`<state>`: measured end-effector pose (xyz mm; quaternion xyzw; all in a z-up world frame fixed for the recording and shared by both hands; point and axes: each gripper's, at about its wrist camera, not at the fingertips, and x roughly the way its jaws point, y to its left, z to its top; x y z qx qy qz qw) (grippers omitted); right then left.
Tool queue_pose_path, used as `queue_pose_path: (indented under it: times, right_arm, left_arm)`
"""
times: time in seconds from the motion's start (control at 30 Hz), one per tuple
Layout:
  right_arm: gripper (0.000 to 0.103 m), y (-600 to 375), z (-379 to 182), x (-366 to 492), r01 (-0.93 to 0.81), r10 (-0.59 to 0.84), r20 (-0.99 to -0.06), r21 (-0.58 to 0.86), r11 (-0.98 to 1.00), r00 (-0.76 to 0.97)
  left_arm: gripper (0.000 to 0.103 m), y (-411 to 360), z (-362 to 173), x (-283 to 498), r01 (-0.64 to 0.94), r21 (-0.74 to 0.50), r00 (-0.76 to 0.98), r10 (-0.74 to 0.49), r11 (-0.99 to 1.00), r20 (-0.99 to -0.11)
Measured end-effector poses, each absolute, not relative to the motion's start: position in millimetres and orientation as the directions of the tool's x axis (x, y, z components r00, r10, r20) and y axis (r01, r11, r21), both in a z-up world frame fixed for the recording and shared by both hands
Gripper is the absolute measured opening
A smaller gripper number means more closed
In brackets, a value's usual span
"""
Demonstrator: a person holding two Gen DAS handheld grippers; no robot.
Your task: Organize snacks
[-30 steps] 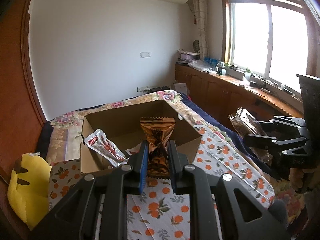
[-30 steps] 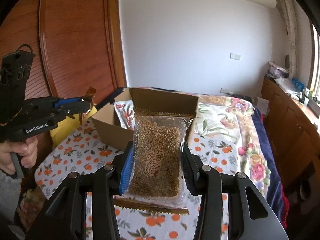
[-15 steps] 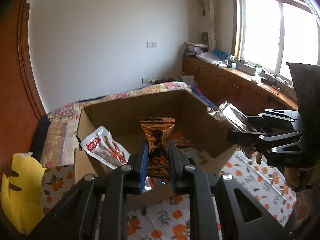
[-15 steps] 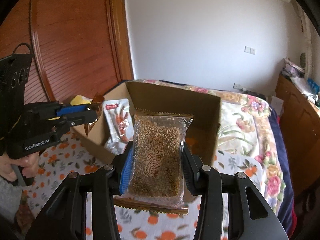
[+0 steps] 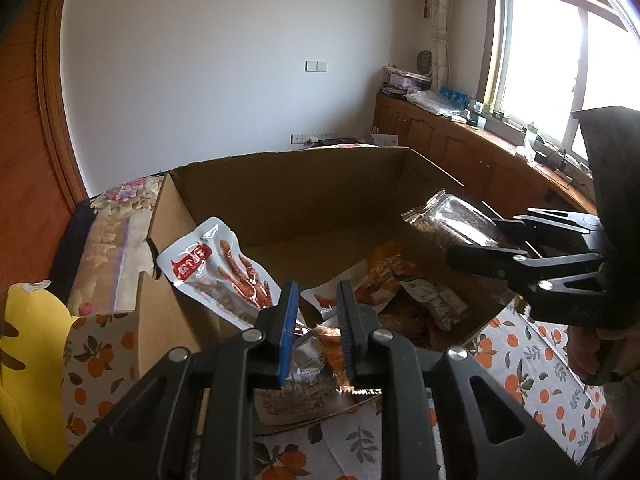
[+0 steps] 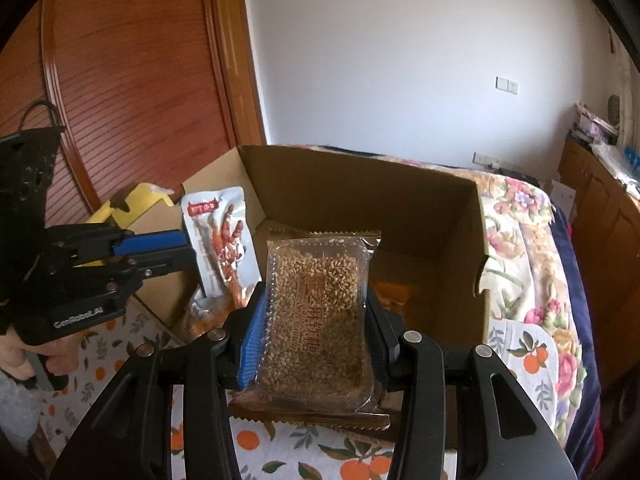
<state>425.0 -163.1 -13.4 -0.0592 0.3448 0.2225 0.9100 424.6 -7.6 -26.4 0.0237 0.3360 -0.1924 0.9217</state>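
White walls and a bright window stand behind the bed, which is covered with a cloth printed with oranges and with a flowered blanket. On the bed sits an open cardboard box, and several snack packets lie on its bottom. A white packet with a red label leans against the left wall of the box. My left tool is over the near edge of the box; its two fingers are apart and hold nothing, and the blue pad of one finger is bare. Just below them lies an orange packet among the others. My right tool is clamped on a clear packet of sesame candy, which it holds by both long sides above the right part of the box, with the printed side up. In the view from the left wrist, this same packet points into the box from the right. Beside the box, on the left, a yellow object lies on the bed.
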Motion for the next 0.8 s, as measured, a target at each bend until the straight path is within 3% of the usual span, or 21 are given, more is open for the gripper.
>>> queue_pose_path:
  times: [0.37,0.8]
  right_arm:
    - [0.05,-162,-22,429,-0.407,0.318,-0.687,0.036,0.913,0.654]
    - [0.053,-154,32,355,-0.386,0.313,-0.628,0.022,0.922,0.713]
  left_arm:
    - [0.025,8,0,387,0.359,-0.07,0.738,-0.329,0.931,-0.59]
    - [0.033,23,53,306,0.323,-0.012,0.802,-0.281,0.946,-0.528]
